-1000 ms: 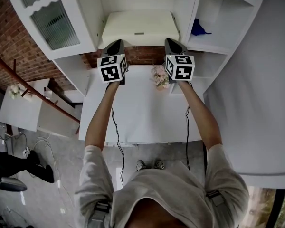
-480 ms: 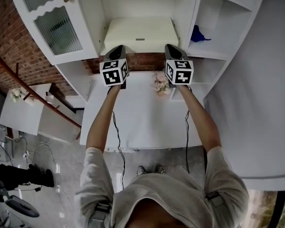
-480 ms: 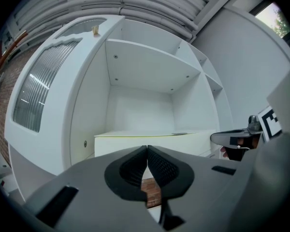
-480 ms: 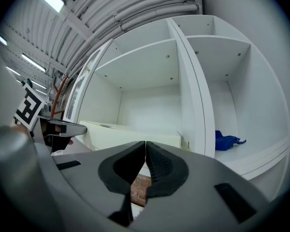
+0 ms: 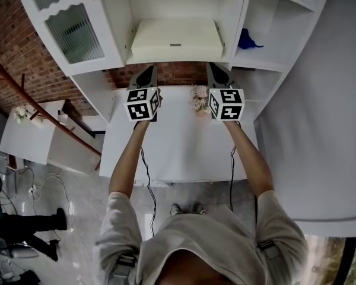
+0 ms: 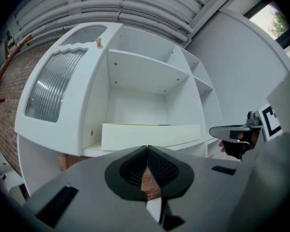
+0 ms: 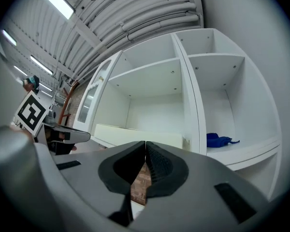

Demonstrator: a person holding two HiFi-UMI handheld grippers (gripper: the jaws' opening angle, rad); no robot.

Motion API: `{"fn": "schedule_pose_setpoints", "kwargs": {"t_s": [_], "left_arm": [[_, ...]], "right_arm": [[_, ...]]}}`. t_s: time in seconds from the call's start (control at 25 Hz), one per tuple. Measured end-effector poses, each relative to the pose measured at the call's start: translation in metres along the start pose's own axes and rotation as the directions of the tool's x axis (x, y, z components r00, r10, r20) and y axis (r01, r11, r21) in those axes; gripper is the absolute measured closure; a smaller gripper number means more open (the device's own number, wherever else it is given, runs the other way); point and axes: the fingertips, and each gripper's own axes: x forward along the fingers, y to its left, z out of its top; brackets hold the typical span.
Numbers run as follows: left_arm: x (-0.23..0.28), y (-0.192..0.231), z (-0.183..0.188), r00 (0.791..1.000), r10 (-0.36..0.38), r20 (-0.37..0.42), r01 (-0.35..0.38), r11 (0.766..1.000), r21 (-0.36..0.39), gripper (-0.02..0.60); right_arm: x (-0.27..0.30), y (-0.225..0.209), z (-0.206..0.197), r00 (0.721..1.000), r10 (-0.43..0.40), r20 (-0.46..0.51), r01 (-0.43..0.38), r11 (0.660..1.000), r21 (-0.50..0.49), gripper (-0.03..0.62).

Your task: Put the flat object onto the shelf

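Head view | flat object (image 5: 175, 38) on shelf (image 5: 177, 61) | left gripper (image 5: 148, 70), right gripper (image 5: 213, 67) closed, empty

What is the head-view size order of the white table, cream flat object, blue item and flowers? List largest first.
1. White table
2. Cream flat object
3. Blue item and flowers: about alike, so unranked.
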Motion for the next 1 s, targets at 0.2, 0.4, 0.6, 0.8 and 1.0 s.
{"fn": "schedule_pose_setpoints", "kwargs": {"t_s": [0.2,0.4,0.6,0.8,1.0], "left_arm": [[-0.038,-0.023,-0.033,0.999,-0.034,-0.003,0.034,0.999,0.012,0.565],[-0.082,-0.043,-0.065,0.999,-0.033,0.014,0.032,0.999,0.033,0.565],[-0.122,-0.064,-0.093,0.999,-0.027,0.018,0.026,1.0,0.012,0.565],[-0.16,-0.078,-0.14,1.0,-0.024,-0.019,0.023,1.0,-0.018,0.566],[-0.19,-0.085,-0.167,0.999,-0.015,-0.035,0.014,1.0,-0.026,0.565]], "right_arm": [[-0.041,0.021,-0.019,0.999,0.029,0.018,-0.029,0.999,0.013,0.565],[-0.084,0.042,-0.046,0.998,0.057,0.016,-0.057,0.998,0.015,0.565],[-0.125,0.057,-0.074,0.998,0.063,-0.019,-0.063,0.998,-0.021,0.565],[-0.166,0.071,-0.105,0.997,0.061,-0.055,-0.061,0.998,-0.007,0.565],[-0.208,0.08,-0.137,0.992,0.061,-0.107,-0.059,0.998,0.016,0.565]]}}
